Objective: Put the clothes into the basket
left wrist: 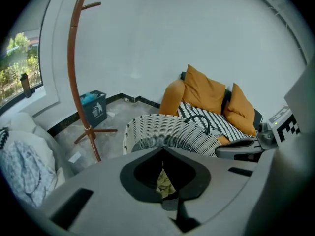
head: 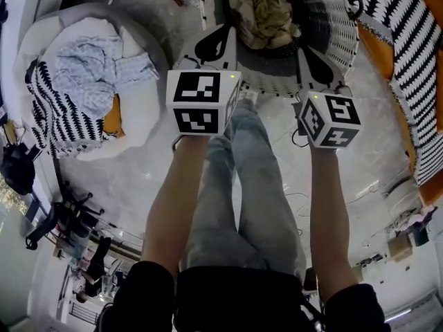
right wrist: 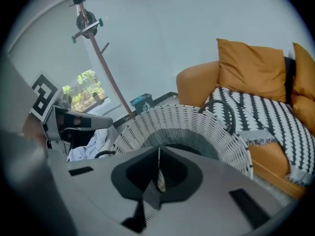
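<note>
A white woven basket stands on the floor in front of me, with a crumpled beige garment lying inside. My left gripper hangs over the basket's near rim, shut and holding nothing. My right gripper is beside it over the same rim, also shut and empty. In the left gripper view the closed jaws point at the basket, and a sliver of beige cloth shows behind them. The right gripper faces the basket too. A blue-and-white garment and a black-and-white patterned cloth lie on a white seat at the left.
An orange sofa with a black-and-white throw stands right of the basket. A wooden coat stand and a blue bin stand behind it by the wall. My legs in jeans are below the grippers.
</note>
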`<action>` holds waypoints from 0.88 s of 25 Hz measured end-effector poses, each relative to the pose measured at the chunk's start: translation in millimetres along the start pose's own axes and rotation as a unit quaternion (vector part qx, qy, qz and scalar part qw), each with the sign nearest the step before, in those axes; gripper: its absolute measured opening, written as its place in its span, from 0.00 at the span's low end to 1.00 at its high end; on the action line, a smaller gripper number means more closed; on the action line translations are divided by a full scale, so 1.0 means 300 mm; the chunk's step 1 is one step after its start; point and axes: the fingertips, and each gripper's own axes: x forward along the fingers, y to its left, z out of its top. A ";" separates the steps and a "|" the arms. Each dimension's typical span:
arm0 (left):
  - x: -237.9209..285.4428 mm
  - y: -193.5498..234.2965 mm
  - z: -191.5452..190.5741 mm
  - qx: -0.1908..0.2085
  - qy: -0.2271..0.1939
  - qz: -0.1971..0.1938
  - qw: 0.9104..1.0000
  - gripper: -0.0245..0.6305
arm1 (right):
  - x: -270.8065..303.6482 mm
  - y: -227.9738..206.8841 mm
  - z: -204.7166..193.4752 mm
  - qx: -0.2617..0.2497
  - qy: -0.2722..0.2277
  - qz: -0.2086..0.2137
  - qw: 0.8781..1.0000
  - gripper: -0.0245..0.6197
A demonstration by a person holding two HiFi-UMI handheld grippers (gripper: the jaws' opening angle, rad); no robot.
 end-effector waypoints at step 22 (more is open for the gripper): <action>-0.628 0.629 -0.311 -0.216 -0.092 0.230 0.944 0.05 | 0.206 0.726 0.188 -0.166 -0.004 0.193 0.967 0.06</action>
